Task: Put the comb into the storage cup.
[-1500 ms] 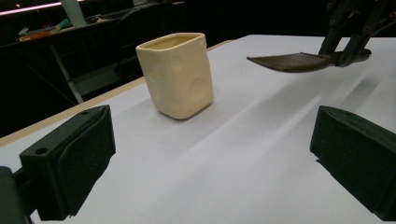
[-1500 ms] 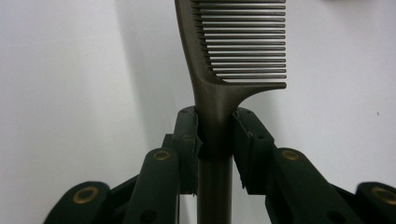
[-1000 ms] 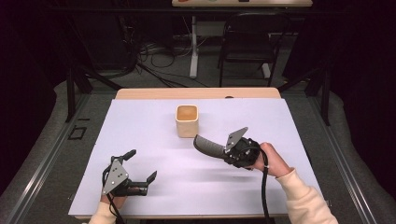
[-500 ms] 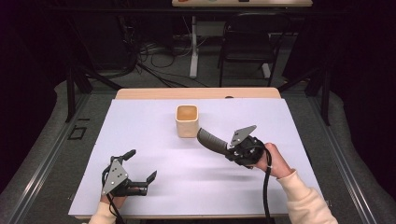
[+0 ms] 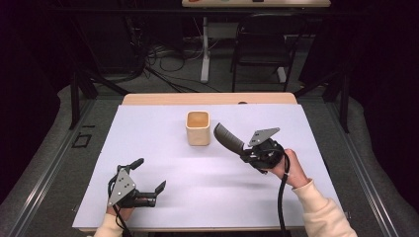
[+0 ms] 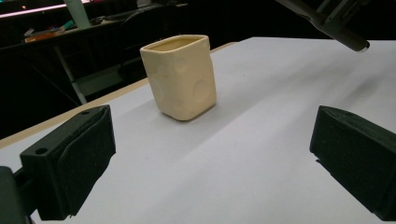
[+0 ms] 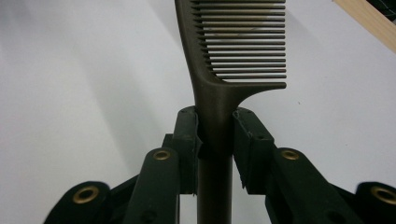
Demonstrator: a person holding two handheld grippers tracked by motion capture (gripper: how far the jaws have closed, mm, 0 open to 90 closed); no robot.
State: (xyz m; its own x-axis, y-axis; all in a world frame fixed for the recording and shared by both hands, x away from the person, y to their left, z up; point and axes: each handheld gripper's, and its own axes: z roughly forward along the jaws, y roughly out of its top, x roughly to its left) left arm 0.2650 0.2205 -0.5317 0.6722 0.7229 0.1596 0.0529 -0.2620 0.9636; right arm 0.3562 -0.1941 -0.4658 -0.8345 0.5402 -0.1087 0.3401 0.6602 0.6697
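A cream square-sided cup stands upright at the middle back of the white table cover. My right gripper is shut on the handle of a dark comb, held above the table just right of the cup, toothed end pointing toward it. In the right gripper view the comb rises straight out from between the shut jaws of my right gripper, teeth to the right. My left gripper rests at the front left, open and empty. Its view shows the cup ahead, between wide-apart jaws.
The table's wooden far edge shows beyond the white cover. A dark chair and floor cables lie behind the table. Black frame struts stand at the left and right sides.
My right gripper has carried the comb slightly farther back and to the right, near the cup. The left gripper and the cup have not moved.
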